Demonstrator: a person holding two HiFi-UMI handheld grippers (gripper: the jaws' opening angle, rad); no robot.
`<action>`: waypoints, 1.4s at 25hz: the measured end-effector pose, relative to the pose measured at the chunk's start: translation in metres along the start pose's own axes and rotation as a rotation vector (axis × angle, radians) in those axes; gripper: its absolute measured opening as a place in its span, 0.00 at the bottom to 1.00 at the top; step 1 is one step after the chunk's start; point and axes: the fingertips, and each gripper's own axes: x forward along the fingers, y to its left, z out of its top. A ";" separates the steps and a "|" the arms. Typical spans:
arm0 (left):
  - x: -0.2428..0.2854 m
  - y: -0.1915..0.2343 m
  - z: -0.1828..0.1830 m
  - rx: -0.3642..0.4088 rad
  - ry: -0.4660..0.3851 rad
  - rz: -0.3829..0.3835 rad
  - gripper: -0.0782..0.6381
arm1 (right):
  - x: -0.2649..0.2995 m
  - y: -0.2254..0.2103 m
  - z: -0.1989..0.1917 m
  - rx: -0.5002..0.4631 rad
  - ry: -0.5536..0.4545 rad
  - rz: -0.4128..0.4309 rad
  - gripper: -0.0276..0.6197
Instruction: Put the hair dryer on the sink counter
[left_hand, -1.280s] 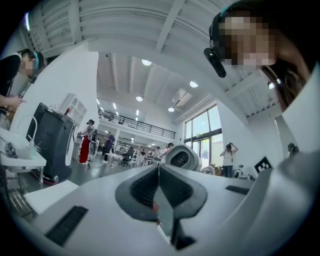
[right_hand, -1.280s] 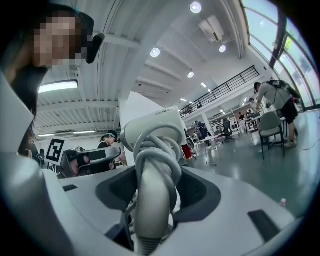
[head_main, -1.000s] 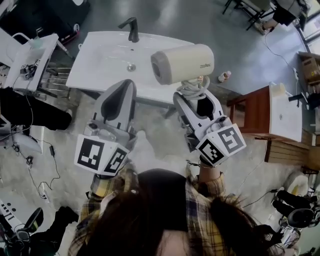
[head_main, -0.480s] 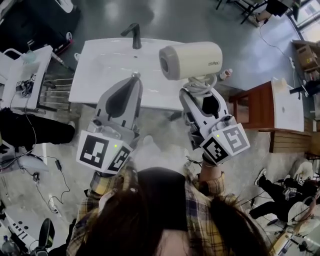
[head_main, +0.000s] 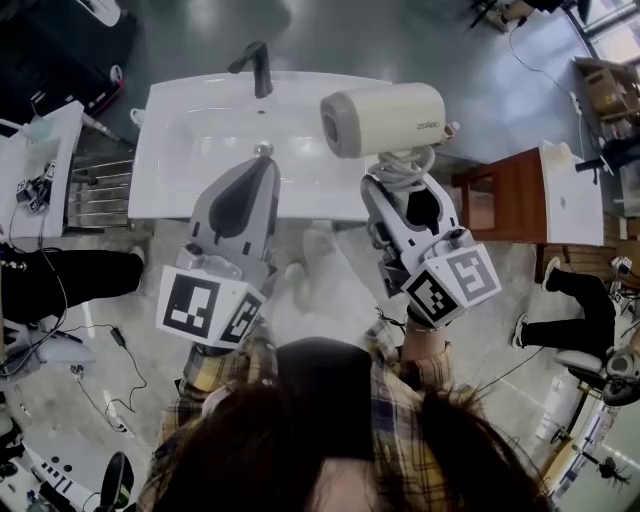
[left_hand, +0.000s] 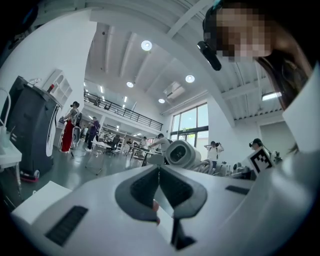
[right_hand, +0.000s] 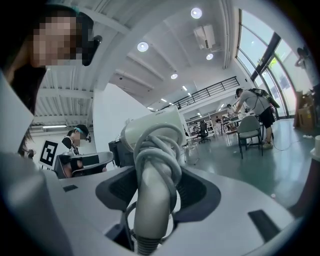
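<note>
The hair dryer (head_main: 383, 120) is clamped by its cord-wrapped handle (right_hand: 150, 205) in the right gripper (head_main: 398, 190). It is held over the sink counter's (head_main: 170, 180) three-o'clock edge, probably for set-down. The left gripper (head_main: 262, 158) is pressed together, empty.

The left gripper (head_main: 262, 152) had a smooth white plastic shell that narrowed toward its tip, with a dark grey, drop-shaped hollow in the middle. The right gripper (head_main: 402, 186) had the same white shell and the same dark grey inside. At the back end of each gripper sat a white cube with black square markers: the left cube (head_main: 205, 310) and the right cube (head_main: 450, 285). In the gripper views the pads (left_hand: 142, 187) were dark grey, and short black rectangular slots (left_hand: 67, 225) were cut into the shell on both sides. The person wore a checked shirt with long sleeves (head_main: 212, 372) in yellow with darker lines. The hair (head_main: 300, 440) was dark.
</note>
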 end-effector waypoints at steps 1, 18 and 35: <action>0.004 0.002 0.001 0.001 -0.001 0.003 0.14 | 0.004 -0.004 0.001 0.003 0.002 0.002 0.41; 0.133 0.045 0.012 0.031 0.004 0.011 0.14 | 0.109 -0.088 0.031 -0.012 0.052 0.042 0.41; 0.209 0.050 0.007 0.045 0.022 0.040 0.14 | 0.153 -0.148 0.046 0.005 0.062 0.114 0.41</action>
